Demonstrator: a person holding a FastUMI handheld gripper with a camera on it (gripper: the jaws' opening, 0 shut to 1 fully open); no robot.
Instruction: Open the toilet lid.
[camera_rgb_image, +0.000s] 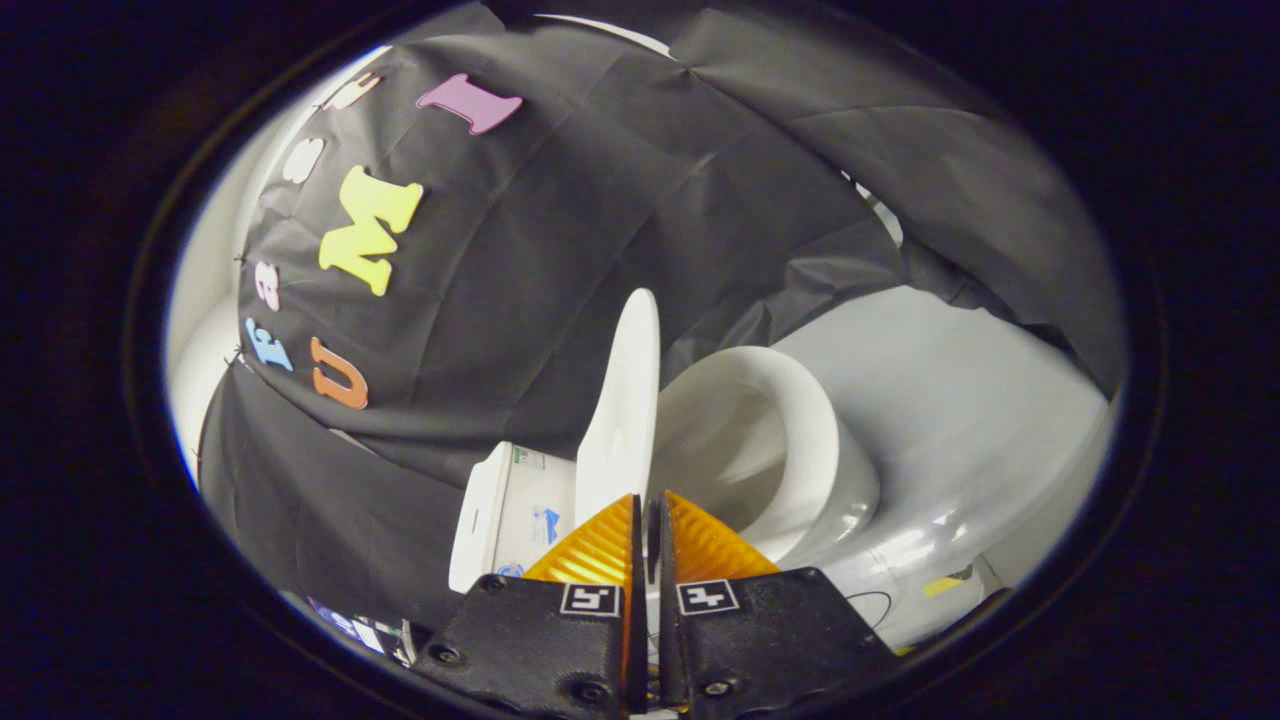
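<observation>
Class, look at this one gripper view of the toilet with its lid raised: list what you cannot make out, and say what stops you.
- Whether the fingers pinch the lid: its lower edge is hidden where the fingers close in.
- The lid hinge: behind the lid and fingers.
- The bottom of the bowl: cut off by the near rim and the fingers.
- The print on the tank: too small to read.
- The tank's rear: covered by the black cloth.

I see glossy smooth plastic on the toilet lid (622, 400), glazed shiny ceramic bowl (800, 450), matt creased cloth wall (600, 220), ribbed pads (598, 548).
</observation>
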